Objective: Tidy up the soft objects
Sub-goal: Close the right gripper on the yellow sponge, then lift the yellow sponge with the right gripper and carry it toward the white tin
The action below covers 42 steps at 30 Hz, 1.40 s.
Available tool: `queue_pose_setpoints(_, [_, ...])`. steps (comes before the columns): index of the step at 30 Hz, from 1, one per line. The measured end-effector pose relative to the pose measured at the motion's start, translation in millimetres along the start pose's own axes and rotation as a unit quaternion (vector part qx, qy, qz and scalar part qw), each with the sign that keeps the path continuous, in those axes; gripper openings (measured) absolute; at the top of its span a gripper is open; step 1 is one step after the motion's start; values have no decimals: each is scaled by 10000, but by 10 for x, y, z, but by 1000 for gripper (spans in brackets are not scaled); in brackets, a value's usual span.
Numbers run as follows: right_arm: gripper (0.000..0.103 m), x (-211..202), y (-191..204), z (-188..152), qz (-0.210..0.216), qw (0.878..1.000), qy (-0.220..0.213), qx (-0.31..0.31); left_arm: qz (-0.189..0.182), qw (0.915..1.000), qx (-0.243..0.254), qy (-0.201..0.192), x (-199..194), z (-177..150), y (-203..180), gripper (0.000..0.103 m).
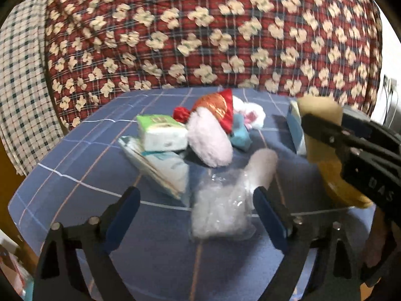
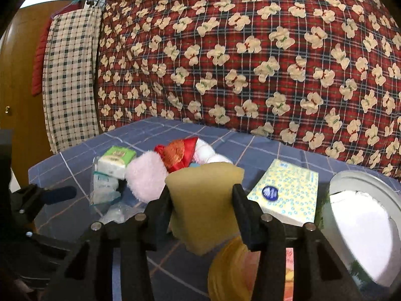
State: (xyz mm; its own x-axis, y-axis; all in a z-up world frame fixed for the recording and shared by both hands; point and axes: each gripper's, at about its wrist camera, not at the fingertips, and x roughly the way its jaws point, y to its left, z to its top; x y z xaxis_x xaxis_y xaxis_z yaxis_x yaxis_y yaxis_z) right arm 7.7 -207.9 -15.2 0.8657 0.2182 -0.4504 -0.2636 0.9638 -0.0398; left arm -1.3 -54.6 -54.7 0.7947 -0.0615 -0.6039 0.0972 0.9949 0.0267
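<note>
My right gripper (image 2: 200, 200) is shut on a yellow sponge block (image 2: 203, 208), held above the table; from the left wrist view this gripper (image 1: 323, 128) and the sponge (image 1: 320, 113) show at the right. My left gripper (image 1: 198, 205) stands open and low over the blue checked tablecloth (image 1: 75, 175). A clear bag of white fluff (image 1: 220, 213) lies between its blue pads, near the right one and well apart from the left one. Behind lie a pink fluffy pad (image 1: 210, 143), a green tissue pack (image 1: 160, 130) and a red and orange pouch (image 1: 218, 105).
A yellow-patterned tissue box (image 2: 288, 193) and a round metal tin (image 2: 363, 225) with white inside sit at the right. A yellow round object (image 2: 230, 271) lies under the sponge. A red quilt with bears (image 2: 250, 50) hangs behind the table. A flat teal-white pack (image 1: 163, 170) lies at the left.
</note>
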Motion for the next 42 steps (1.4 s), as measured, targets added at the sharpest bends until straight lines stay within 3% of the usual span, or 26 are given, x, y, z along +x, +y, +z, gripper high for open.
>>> queue_pose_setpoints(4, [49, -31, -7, -5, 69, 9999, -97, 21, -39, 9998, 36, 170, 81, -15, -27, 75])
queue_pose_setpoints(6, [49, -35, -11, -10, 64, 9999, -100, 27, -73, 9997, 38, 220, 110, -26, -19, 57])
queue_pose_setpoints(7, [49, -33, -11, -6, 77, 9999, -104, 25, -169, 9995, -8, 250, 127, -29, -7, 40])
queue_pose_setpoints(11, [49, -33, -22, -13, 83, 9999, -136, 50, -396, 9988, -2, 298, 151, -54, -15, 26])
queue_pose_setpoints(13, [49, -47, -35, -23, 62, 9998, -172, 85, -501, 9984, -41, 257, 132, -63, -19, 14])
queue_pose_setpoints(23, [50, -156, -87, -58, -3, 9989, -432, 198, -743, 9969, -207, -171, -61, 19, -2, 9])
queue_pose_setpoints(42, [50, -242, -113, -56, -180, 9974, -658, 252, -734, 9912, -193, -1080, -253, 316, -177, 9])
